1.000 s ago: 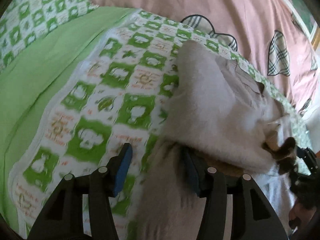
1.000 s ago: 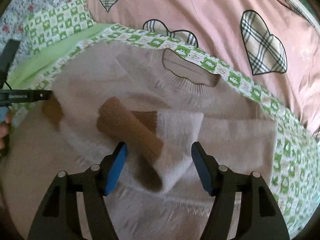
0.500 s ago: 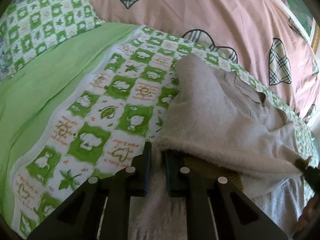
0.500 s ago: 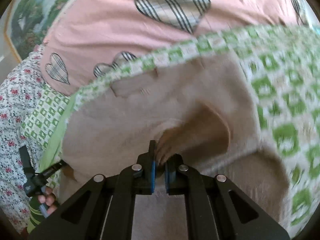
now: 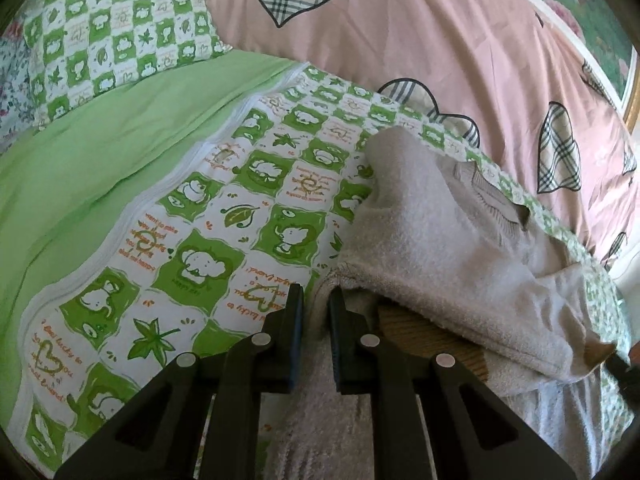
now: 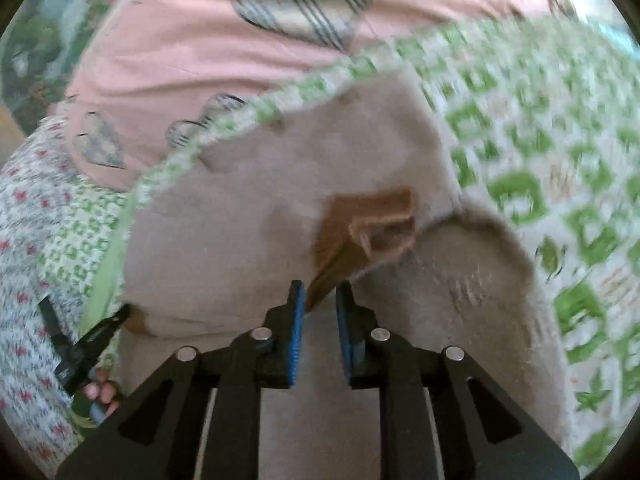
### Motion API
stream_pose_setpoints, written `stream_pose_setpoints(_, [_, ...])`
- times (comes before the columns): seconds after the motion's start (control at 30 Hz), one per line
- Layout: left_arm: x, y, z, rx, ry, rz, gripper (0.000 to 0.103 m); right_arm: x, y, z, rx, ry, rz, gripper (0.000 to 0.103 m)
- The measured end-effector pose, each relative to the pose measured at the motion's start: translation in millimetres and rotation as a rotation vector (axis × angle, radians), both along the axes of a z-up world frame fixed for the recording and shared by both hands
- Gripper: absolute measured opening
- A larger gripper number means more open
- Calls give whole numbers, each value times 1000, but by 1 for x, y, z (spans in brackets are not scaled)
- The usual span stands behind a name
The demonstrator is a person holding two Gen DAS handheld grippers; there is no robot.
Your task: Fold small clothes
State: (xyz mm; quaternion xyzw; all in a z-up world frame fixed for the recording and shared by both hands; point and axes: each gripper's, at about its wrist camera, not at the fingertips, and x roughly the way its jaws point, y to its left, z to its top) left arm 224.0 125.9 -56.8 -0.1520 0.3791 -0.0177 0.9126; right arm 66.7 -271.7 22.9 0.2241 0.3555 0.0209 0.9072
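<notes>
Since a second ago both my tools have gone from gaping over the sweater to biting it. My left tool (image 5: 315, 338) is clenched on the fuzzy beige sweater's (image 5: 436, 240) left edge, where the fabric bunches up between the blue pads. My right tool (image 6: 320, 330) had clamped tight and its jaws have just been easing apart; a strip of the brown cuff (image 6: 372, 224) runs between them, and I cannot tell whether the pads grip it.

The sweater lies on the green-checked quilt (image 5: 192, 216) of the bed, its body spread from my left tool toward one o'clock, the neckline (image 5: 492, 204) far out at two o'clock.

From the left: I hold only a thin pinch of plush knit, so a hard pull could let it creep out or drag the whole garment across the quilt. On the right, the loosening jaws may drop the cuff short of its place, and the sleeve could flop open and spoil the fold.

Around us, a checked pillow (image 5: 120, 40) sits at eleven o'clock and a pink heart-print duvet (image 5: 420, 40) banks up at twelve to two o'clock, crowding the collar end. In the right view, a person's hand (image 6: 98, 396) shows at eight o'clock.
</notes>
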Motion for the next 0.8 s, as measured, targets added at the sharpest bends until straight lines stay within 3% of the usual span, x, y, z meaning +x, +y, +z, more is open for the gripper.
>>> stream_pose_setpoints(0.07, [1,1,-2,-10,5,-2,12,12,15,19,19,-56,90,53])
stream_pose_setpoints(0.1, [1,2,-3,-16,6,-3,12,30,27,27,65,-71,176,70])
stream_pose_setpoints(0.13, [1,2,-4,-23,8,-3,13,45,35,31,110,-76,239,77])
stream_pose_setpoints(0.23, [2,8,-7,-62,7,-3,16,116,80,43,126,-65,427,77])
stream_pose_setpoints(0.33, [0,12,-9,-95,-5,-3,17,203,131,33,198,28,604,78])
stream_pose_setpoints(0.43, [-1,14,-10,-114,-14,-3,17,261,178,19,71,98,659,78])
stream_pose_setpoints(0.47, [-2,14,-10,-116,-17,-3,18,277,190,11,72,119,680,78])
stream_pose_setpoints(0.6, [-3,15,-11,-129,-27,-6,18,316,230,-28,201,308,817,78])
stream_pose_setpoints(0.67, [-3,16,-13,-134,-31,-6,17,319,249,-37,220,327,884,80])
stream_pose_setpoints(0.8, [-5,15,-14,-122,-34,-5,17,327,263,-46,385,279,894,80])
